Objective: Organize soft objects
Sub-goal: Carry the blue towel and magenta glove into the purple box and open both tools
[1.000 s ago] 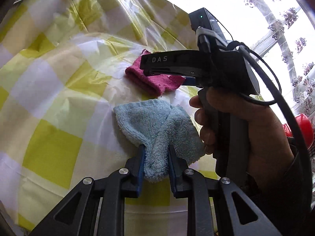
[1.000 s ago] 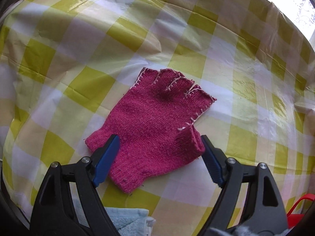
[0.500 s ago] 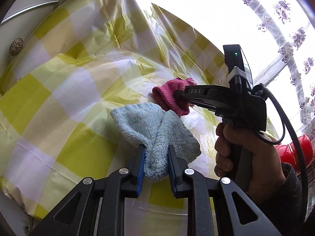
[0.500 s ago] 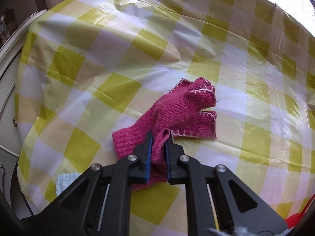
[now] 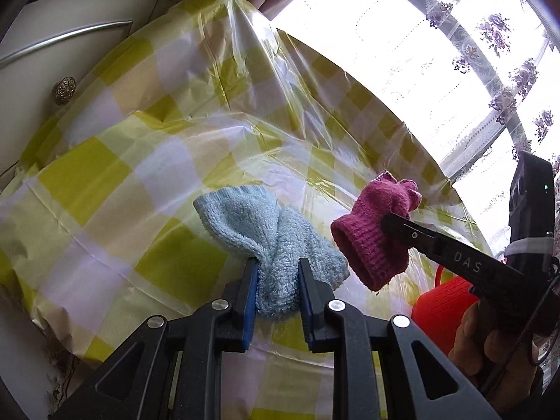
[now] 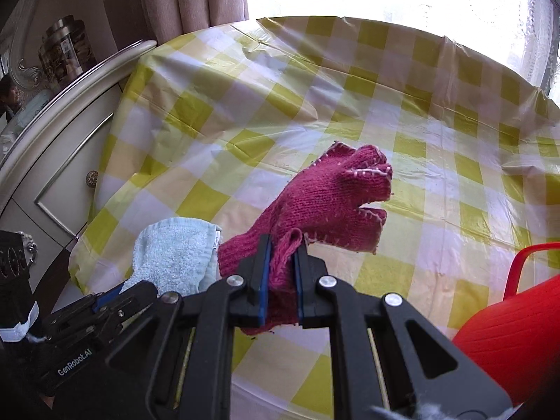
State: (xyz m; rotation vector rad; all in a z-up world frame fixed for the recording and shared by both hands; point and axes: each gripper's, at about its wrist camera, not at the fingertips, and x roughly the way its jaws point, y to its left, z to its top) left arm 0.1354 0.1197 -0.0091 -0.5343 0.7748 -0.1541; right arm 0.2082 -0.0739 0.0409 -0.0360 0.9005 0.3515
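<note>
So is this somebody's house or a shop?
Most likely a room in a home: a table under a yellow checked plastic tablecloth, a cream cabinet with a brass knob beside it, and patterned lace curtains at a bright window.

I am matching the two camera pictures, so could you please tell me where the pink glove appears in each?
Left wrist view: the pink glove is right of centre, held by the right hand-held gripper.
Right wrist view: it is central, above the fingers.
Shared landmark: the light blue cloth, left of the glove in both.
</note>
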